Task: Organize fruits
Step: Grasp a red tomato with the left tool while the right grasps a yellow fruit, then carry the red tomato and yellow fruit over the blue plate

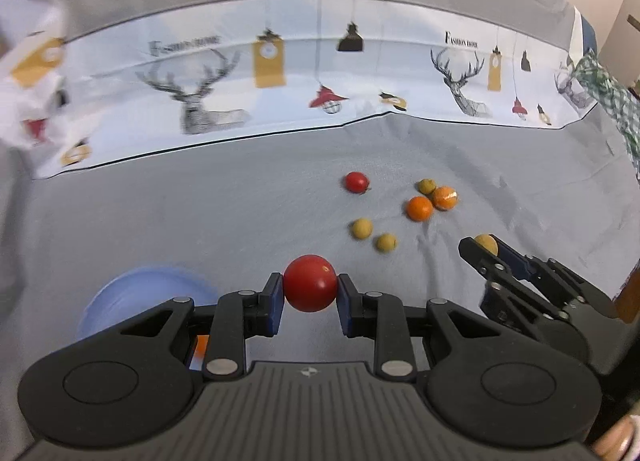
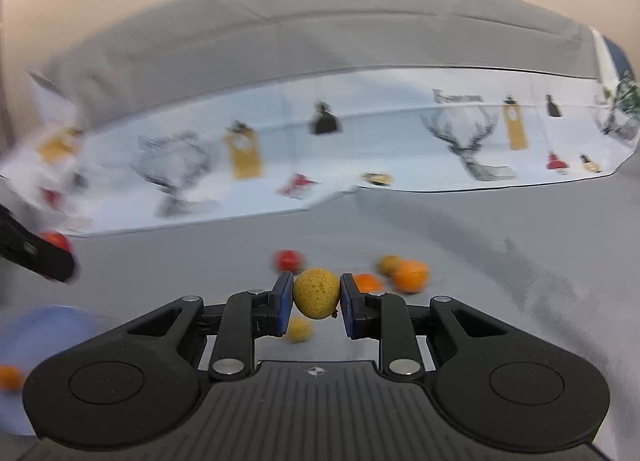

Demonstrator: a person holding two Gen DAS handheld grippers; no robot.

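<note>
My left gripper point(image 1: 310, 290) is shut on a red round fruit point(image 1: 310, 283), held above the grey cloth. My right gripper point(image 2: 316, 295) is shut on a yellow-brown rough fruit point(image 2: 316, 293); in the left wrist view this right gripper point(image 1: 482, 247) shows at the right with the yellow fruit point(image 1: 487, 242) between its tips. Loose on the cloth lie a small red fruit point(image 1: 356, 182), two oranges point(image 1: 420, 208) point(image 1: 445, 197) and three yellow-brown fruits point(image 1: 362, 228) point(image 1: 386, 242) point(image 1: 426, 186). A blue plate point(image 1: 120, 301) lies at the lower left, with an orange piece point(image 1: 201, 345) partly hidden behind my left fingers.
A white printed cloth with deer and lamps point(image 1: 280, 73) lies across the back. A green checked cloth point(image 1: 612, 97) hangs at the far right. In the right wrist view the blue plate point(image 2: 44, 325) holds an orange point(image 2: 9, 377) at the left edge.
</note>
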